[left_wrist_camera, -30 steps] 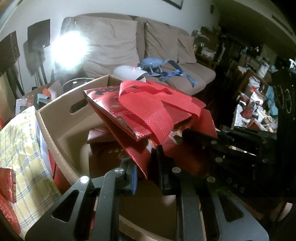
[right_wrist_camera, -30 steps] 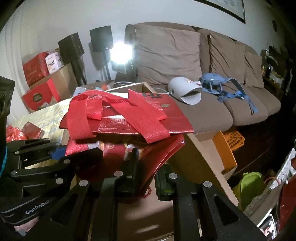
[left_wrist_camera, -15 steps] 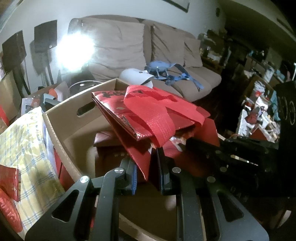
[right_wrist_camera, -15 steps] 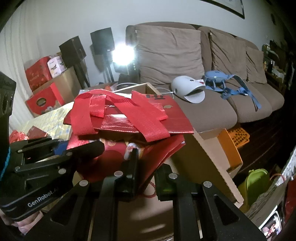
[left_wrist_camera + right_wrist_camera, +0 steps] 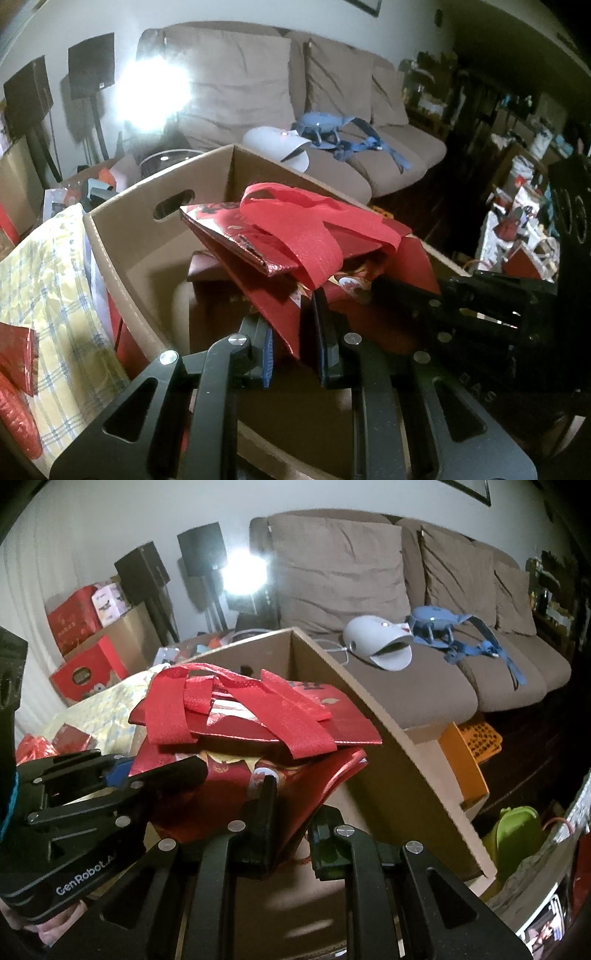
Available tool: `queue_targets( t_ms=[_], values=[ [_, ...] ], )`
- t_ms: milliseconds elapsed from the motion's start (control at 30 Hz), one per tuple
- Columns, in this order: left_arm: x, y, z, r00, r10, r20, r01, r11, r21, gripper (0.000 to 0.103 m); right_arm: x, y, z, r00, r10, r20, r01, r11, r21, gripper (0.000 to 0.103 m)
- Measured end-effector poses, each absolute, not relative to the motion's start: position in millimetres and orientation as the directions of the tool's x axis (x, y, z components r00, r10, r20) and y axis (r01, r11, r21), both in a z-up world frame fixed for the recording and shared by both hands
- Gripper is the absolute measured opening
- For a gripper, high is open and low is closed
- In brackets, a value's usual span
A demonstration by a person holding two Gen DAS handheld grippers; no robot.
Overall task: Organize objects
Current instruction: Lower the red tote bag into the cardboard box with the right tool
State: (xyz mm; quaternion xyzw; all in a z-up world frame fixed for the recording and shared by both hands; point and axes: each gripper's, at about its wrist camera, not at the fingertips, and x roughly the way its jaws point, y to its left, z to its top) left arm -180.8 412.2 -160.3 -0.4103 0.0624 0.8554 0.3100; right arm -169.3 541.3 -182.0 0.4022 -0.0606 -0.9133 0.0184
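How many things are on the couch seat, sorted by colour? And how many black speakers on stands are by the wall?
White things on the couch: 1, the white domed gadget.
Blue things on the couch: 1, the blue strappy gadget.
Black speakers: 2, the nearer black speaker and the farther black speaker.
Total: 4

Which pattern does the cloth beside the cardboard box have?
The cloth is pale yellow with blue checks, best seen in the left wrist view.
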Motion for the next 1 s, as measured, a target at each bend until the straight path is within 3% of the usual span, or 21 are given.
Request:
queue_targets(
  t_ms=[233, 1000],
  values=[
    [-178, 416, -168, -0.457, 0.466, -0.758, -0.584, -0.8, -0.139, 0.017, -171, 549, -191, -0.645, -0.112, -0.756, -0.04, -0.983, 0.18, 0.014],
    [-181, 419, -182, -0.415, 0.45, -0.791, -0.596, -0.791, -0.138, 0.018, -176, 551, -203, -0.589, -0.099, -0.802, -0.064, -0.983, 0.169, 0.015]
  ],
)
